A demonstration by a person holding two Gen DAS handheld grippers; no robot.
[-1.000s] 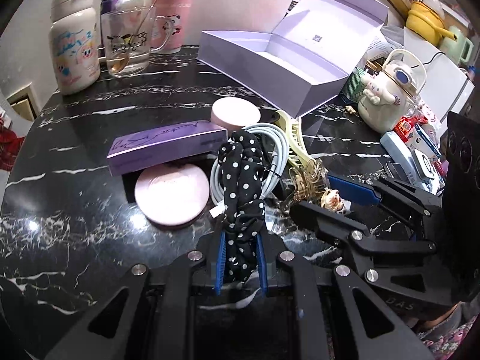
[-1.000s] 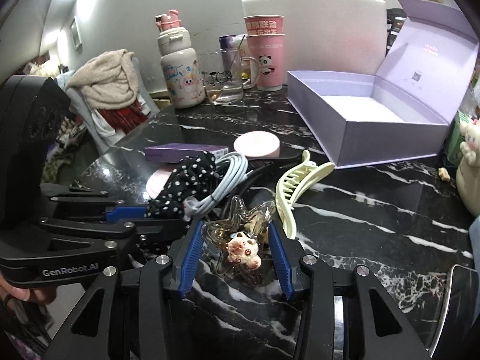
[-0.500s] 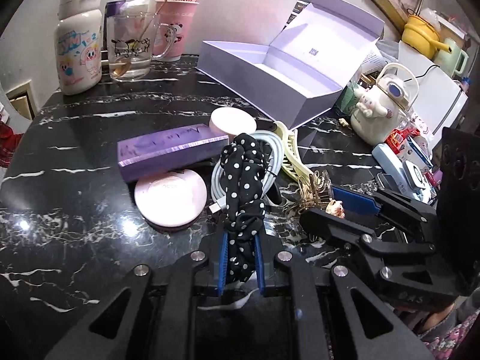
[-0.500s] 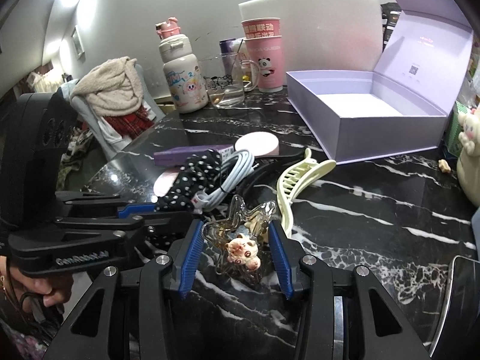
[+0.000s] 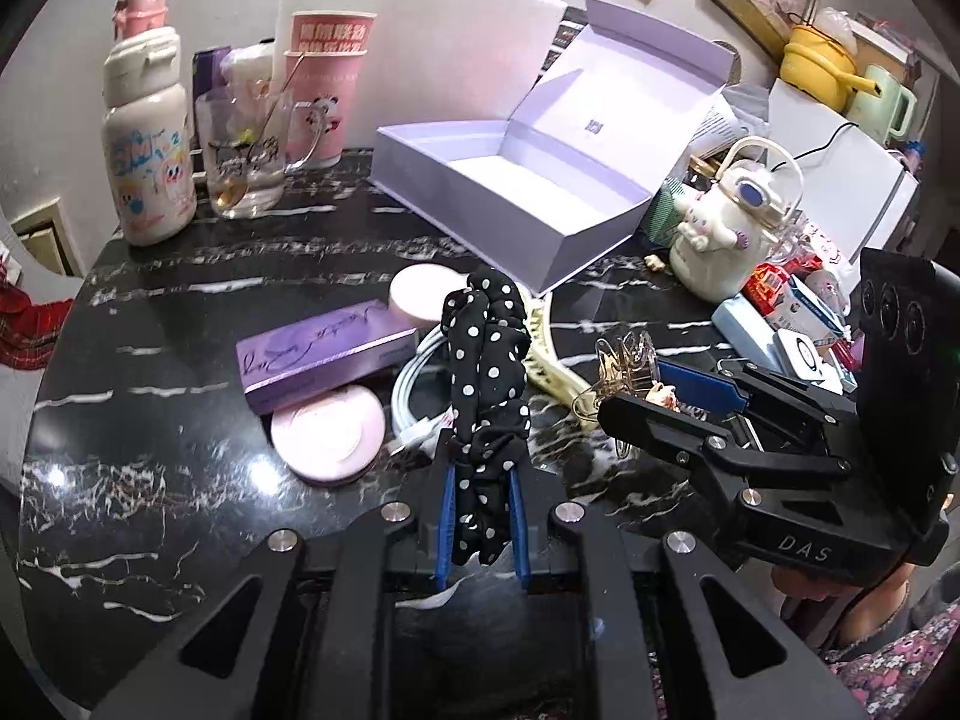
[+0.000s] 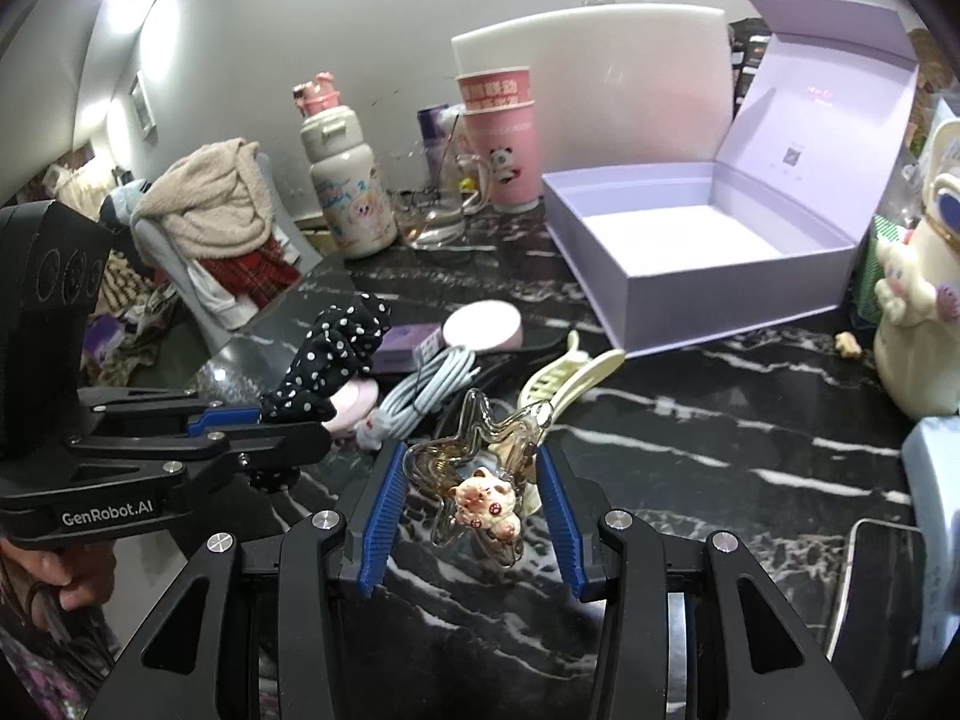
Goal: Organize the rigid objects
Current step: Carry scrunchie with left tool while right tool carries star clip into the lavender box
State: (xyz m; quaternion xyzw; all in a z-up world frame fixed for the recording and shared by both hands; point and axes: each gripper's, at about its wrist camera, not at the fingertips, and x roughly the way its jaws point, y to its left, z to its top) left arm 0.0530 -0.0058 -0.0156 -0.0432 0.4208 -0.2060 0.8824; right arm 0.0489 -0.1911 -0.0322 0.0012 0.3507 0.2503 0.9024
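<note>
A black polka-dot scrunchie (image 5: pixel 487 396) is clamped between the blue pads of the left gripper (image 5: pixel 481 510) and is held above the near middle of a black marble table (image 5: pixel 150 468). A clear star-shaped clip (image 6: pixel 474 480) with a small pink pig charm is gripped by the right gripper (image 6: pixel 474 516), its pads pressed on either side of the clip, just right of the scrunchie. "DAS" is printed on the right gripper's body as seen from the left wrist view, and "GenRobot.AI" is read on the left gripper's body in the right wrist view.

Beneath and around the scrunchie a coiled white cable (image 5: pixel 414 396) is seen, with a cream claw clip (image 5: pixel 549 360) to its right. To the left a slim purple box (image 5: pixel 324 354) with cursive writing, not legible, lies across a round pink compact (image 5: pixel 327 438); a second pink round case (image 5: pixel 420 294) sits just beyond.

Farther back an open lilac box (image 5: pixel 540 198) is placed, its lid raised and a small dark mark printed inside it. At the far left stand a cartoon-printed bottle (image 5: pixel 147 162) bearing a "2", a glass mug (image 5: pixel 246 168) holding a spoon, and stacked pink paper cups (image 5: pixel 327 78) with Chinese characters and a panda. A white character jug (image 5: pixel 726 240) stands at the far right.
</note>
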